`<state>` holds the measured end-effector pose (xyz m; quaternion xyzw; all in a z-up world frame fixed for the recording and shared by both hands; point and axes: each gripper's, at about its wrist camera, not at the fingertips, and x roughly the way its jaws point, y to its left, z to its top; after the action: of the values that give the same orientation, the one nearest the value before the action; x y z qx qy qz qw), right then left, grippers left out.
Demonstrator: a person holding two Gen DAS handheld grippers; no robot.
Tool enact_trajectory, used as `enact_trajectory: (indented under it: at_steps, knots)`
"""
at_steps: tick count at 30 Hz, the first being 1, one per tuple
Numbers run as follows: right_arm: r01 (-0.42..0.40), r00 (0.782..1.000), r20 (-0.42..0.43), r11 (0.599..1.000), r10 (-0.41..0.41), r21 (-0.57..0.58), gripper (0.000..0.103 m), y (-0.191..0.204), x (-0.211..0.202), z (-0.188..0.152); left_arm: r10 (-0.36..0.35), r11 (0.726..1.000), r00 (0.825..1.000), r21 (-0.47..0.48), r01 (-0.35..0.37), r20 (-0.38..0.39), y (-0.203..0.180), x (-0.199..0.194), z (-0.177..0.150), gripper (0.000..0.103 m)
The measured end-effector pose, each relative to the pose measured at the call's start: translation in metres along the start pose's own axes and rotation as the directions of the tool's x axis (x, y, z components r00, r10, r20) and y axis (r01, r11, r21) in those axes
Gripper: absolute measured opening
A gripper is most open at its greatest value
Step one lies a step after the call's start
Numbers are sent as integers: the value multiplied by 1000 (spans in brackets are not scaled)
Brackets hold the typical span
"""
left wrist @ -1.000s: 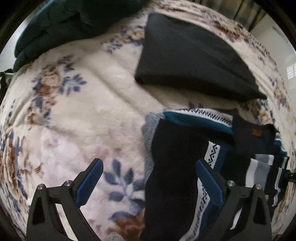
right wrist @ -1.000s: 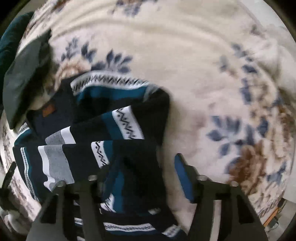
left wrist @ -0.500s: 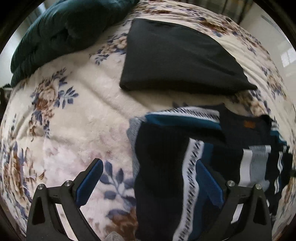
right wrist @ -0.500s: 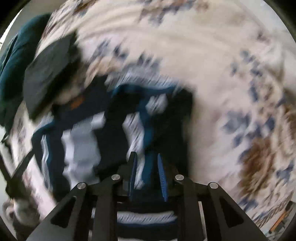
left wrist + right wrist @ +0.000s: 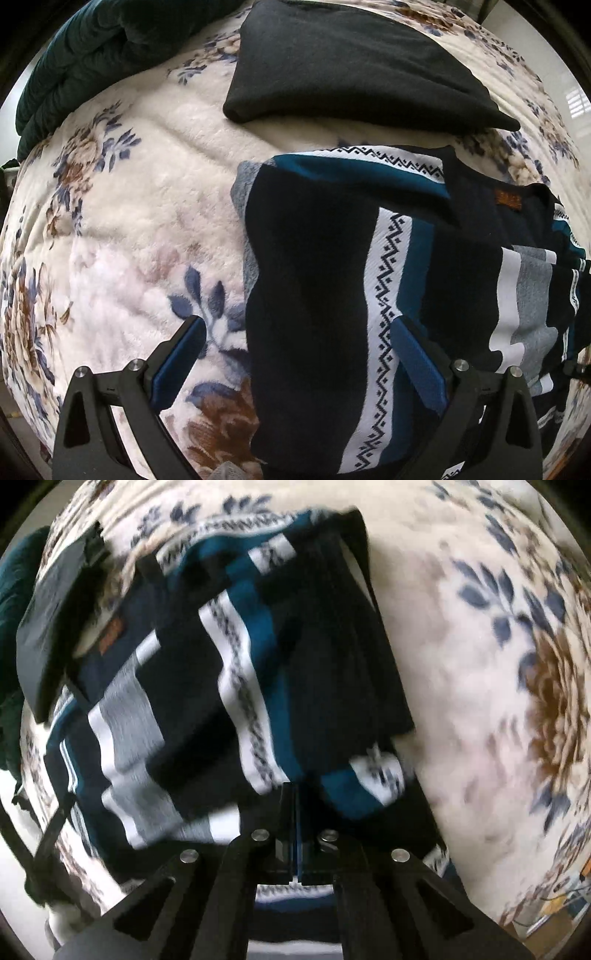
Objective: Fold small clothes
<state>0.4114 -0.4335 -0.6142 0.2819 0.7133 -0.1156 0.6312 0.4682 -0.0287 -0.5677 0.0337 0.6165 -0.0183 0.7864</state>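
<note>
Two grippers work on one knitted sweater with navy, teal, white and grey stripes [image 5: 332, 258], lying partly folded on the fluffy cream bed blanket with blue and brown flowers [image 5: 122, 229]. The right gripper [image 5: 297, 805] has its jaws pinched tight on a sweater edge just ahead of them. The left gripper [image 5: 299, 354] has its jaws wide apart, holding nothing, with the sweater between and beyond them. To fold well, pull the pinched edge across slowly and lay it flat.

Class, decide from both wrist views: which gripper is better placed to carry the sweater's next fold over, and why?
The right gripper. Its jaws are shut on the sweater at an edge. The left gripper is open, astride the sweater's side edge on the blanket, holding nothing.
</note>
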Motion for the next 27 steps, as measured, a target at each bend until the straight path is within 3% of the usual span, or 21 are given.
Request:
enact_trajectory:
  at_steps: [1, 2, 3, 5, 7, 9, 15, 19, 22, 24, 27]
  knots:
    - [-29, 1000, -10, 1000, 29, 1, 1, -3, -1, -3, -2, 1000, 1000, -3, 2, 3, 0, -1, 0, 102]
    - [-71, 997, -15, 997, 72, 22, 11, -7, -3, -4, -3, 1000, 1000, -5, 4, 5, 1, -2, -1, 102]
    - [-126, 992, -6, 991, 127, 51, 32, -14, -6, -4, -8, 1000, 1000, -9, 8, 11, 1, -5, -1, 102]
    - [-223, 975, 17, 967, 222, 125, 51, -25, -4, 1, -12, 1000, 1000, -11, 13, 18, 4, -7, -1, 102]
    - [-265, 964, 20, 942, 267, 205, 50, -34, 7, 7, -11, 1000, 1000, -10, 11, 15, 2, -7, 0, 102]
    - [-252, 966, 20, 927, 256, 277, 8, -37, 22, 8, -7, 1000, 1000, -8, 7, 12, 2, -6, 0, 102]
    - [-125, 991, 73, 977, 114, 174, 7, -17, -3, -17, -13, 1000, 1000, -4, 13, 20, 7, -11, 2, 102]
    - [-2, 1000, 15, 997, 1, 83, 7, -10, -2, -9, -13, 1000, 1000, -14, 13, -5, 10, -3, 0, 102]
    - [59, 998, -2, 998, -59, 34, 22, 0, -3, -3, -18, 999, 1000, -36, 18, -7, 15, -5, -1, 102]
    - [75, 996, 53, 997, -76, 12, 47, 5, -20, 0, -31, 998, 998, -50, 34, 52, 18, -22, -1, 102]
    - [86, 987, 142, 992, -72, -90, 60, 28, -36, 9, -19, 999, 996, -34, 23, 91, 16, -28, -1, 102]
